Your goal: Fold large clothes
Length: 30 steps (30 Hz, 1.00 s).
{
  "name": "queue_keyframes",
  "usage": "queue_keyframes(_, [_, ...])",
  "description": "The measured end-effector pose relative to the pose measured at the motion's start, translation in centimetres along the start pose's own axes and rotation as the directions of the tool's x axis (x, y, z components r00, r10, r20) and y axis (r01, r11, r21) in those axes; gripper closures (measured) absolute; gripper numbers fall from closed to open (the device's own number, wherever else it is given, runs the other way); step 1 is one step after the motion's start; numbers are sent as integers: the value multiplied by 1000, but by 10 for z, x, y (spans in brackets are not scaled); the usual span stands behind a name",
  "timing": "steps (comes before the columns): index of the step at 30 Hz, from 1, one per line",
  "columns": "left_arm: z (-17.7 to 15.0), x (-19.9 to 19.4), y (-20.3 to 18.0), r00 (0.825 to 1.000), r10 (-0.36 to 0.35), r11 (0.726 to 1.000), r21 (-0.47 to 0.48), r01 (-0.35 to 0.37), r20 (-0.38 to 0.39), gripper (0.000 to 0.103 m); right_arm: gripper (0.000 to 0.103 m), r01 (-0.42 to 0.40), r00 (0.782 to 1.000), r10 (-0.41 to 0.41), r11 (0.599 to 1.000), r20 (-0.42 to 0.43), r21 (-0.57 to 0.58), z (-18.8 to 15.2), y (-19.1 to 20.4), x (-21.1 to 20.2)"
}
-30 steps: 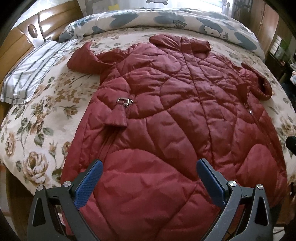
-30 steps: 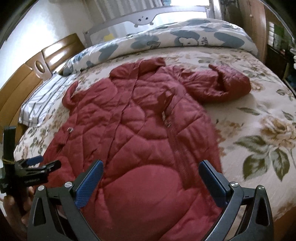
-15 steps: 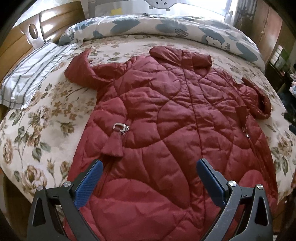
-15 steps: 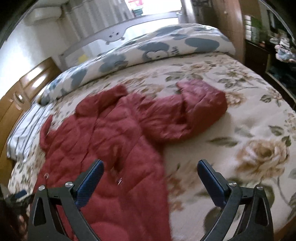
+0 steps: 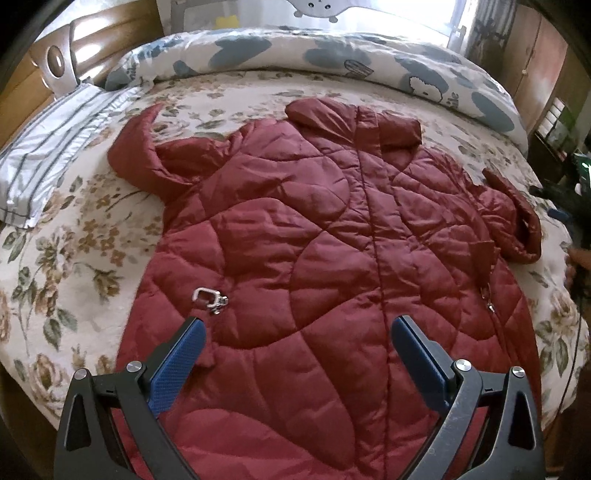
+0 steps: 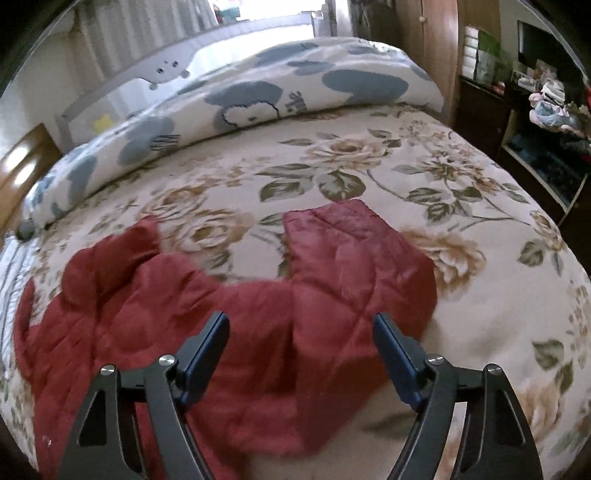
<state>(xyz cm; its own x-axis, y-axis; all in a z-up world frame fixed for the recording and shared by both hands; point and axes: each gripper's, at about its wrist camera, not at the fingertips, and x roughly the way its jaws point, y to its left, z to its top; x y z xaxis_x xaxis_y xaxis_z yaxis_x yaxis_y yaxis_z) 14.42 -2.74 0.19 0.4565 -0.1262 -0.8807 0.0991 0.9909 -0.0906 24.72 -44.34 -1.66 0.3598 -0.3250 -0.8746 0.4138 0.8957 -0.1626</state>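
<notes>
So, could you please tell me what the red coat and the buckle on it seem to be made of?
The red coat looks like padded synthetic fabric, perhaps nylon or polyester: stitched quilting puffs it up, and the surface has a soft sheen. The buckle looks like polished metal, silvery and glinting, though plated plastic cannot be ruled out.

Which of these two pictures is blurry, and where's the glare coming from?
Right wrist view: smeared, the red coat soft-edged. Left wrist view: sharp, the coat's stitching crisp; the window behind the bed is blown out white. Both bend at the edges.
</notes>
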Motion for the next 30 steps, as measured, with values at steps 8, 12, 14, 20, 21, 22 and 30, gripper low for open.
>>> queue_keyframes(8, [19,28,-8,999,31,999,25,-31,-24,2,33,128,986,-130,991,-100,-34,25,-3,77])
queue_keyframes(12, [23,39,-6,999,46,999,27,-45,-25,3,86,96,989,-93,995,-114,19,23,-15,83])
queue_keyframes(14, [24,44,-4,999,44,999,25,-43,-26,3,88,55,996,-53,998,-76,20,21,-12,70])
queue_keyframes(20, [27,52,0,999,27,999,31,-26,-28,4,93,-147,989,147,989,7,27,10,9,20])
queue_keyframes(21, [28,53,1,999,36,999,32,-35,-24,4,93,-174,985,174,984,14,23,8,15,13])
queue_keyframes(22, [28,54,2,999,38,999,32,-37,-20,4,93,-214,976,214,977,27,6,3,24,0])
queue_keyframes(30, [30,61,25,991,-118,993,-39,115,-69,4,93,-478,875,483,871,20,-113,-44,111,-50])
